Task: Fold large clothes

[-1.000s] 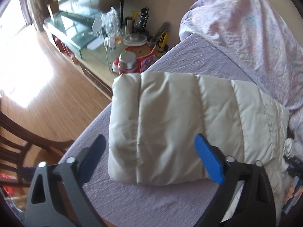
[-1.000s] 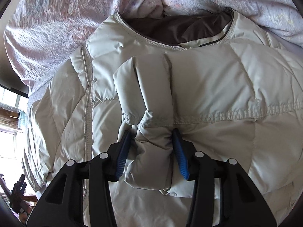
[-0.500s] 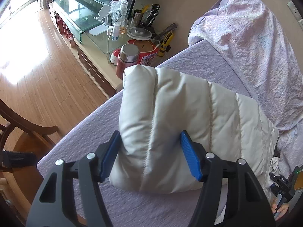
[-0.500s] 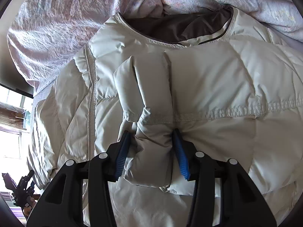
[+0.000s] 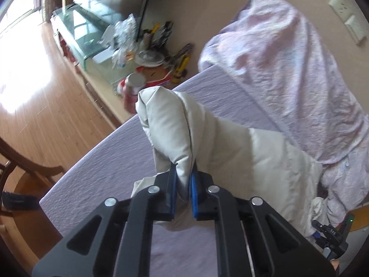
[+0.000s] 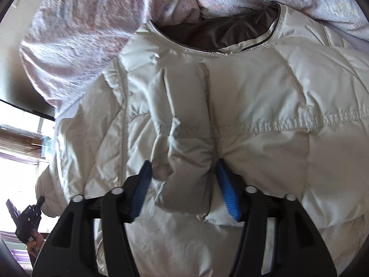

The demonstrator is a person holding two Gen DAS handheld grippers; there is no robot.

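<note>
A cream quilted puffer jacket [image 6: 265, 106] lies on a lavender bed sheet [image 5: 110, 157], its grey-lined collar toward the crumpled pink quilt. In the left wrist view my left gripper [image 5: 183, 182] is shut on the jacket's hem end [image 5: 170, 124] and holds it lifted off the bed, bunched into a peak. In the right wrist view my right gripper [image 6: 184, 184] is shut on a folded sleeve [image 6: 184, 124] that lies across the jacket's chest.
A pink floral quilt [image 5: 288, 73] is heaped at the head of the bed. A low cabinet [image 5: 103, 85] with a glass shelf, jars and tools stands left of the bed. A wooden chair [image 5: 20, 161] stands on the wood floor at lower left.
My left gripper went from open around the jacket's hem to shut on it and lifted it off the bed. My right gripper has kept its hold on the sleeve, shifting slightly.
</note>
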